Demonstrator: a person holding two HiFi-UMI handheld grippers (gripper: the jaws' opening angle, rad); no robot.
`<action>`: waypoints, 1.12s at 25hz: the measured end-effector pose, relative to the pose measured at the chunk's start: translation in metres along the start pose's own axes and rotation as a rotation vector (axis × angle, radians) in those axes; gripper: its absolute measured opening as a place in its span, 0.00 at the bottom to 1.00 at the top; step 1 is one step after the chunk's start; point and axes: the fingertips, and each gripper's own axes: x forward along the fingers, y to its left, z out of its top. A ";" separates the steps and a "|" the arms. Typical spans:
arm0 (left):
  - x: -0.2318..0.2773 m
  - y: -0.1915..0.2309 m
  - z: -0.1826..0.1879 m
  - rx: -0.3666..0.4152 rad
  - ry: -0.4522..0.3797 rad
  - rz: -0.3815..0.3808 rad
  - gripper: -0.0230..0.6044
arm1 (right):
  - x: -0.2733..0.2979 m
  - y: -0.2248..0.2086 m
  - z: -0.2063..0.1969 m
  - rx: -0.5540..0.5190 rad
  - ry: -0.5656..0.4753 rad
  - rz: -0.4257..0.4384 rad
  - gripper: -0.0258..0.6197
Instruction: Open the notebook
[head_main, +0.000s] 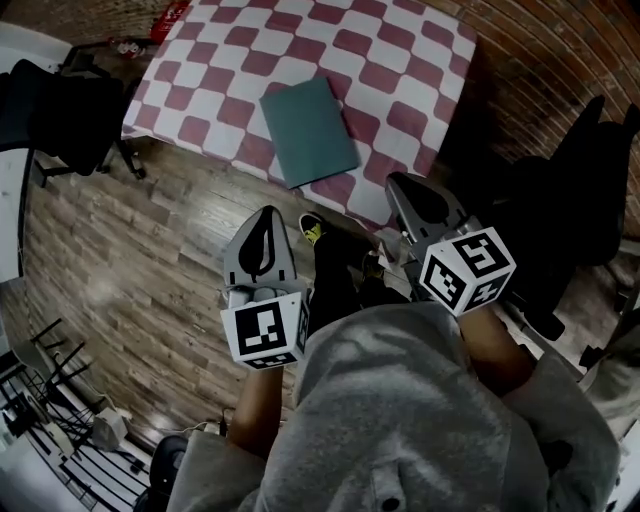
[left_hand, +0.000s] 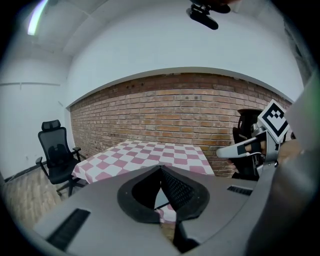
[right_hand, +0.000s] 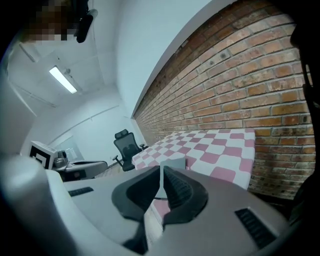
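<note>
A closed teal notebook (head_main: 310, 130) lies flat near the front edge of a table with a pink-and-white checked cloth (head_main: 390, 60). Both grippers hang over the wooden floor, short of the table and apart from the notebook. My left gripper (head_main: 267, 212) is below the notebook, its jaws together and empty. My right gripper (head_main: 398, 180) is to the notebook's lower right, also shut with nothing in it. In the right gripper view the notebook (right_hand: 172, 162) shows just beyond the closed right gripper (right_hand: 161, 167). The left gripper view shows the left gripper (left_hand: 161, 169) closed, pointing at the table.
A black office chair (head_main: 60, 115) stands left of the table and a dark chair (head_main: 570, 190) at the right. A brick wall (head_main: 540, 60) runs behind and beside the table. The person's shoe (head_main: 312, 228) is on the wooden floor (head_main: 150, 260) between the grippers.
</note>
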 end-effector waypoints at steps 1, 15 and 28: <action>0.004 0.002 -0.003 -0.005 0.010 -0.003 0.05 | 0.005 -0.002 -0.003 0.009 0.010 0.001 0.08; 0.067 0.027 -0.062 -0.054 0.146 -0.044 0.05 | 0.069 -0.029 -0.068 0.168 0.181 0.013 0.23; 0.111 0.056 -0.115 -0.083 0.263 -0.090 0.05 | 0.114 -0.042 -0.116 0.393 0.329 -0.034 0.26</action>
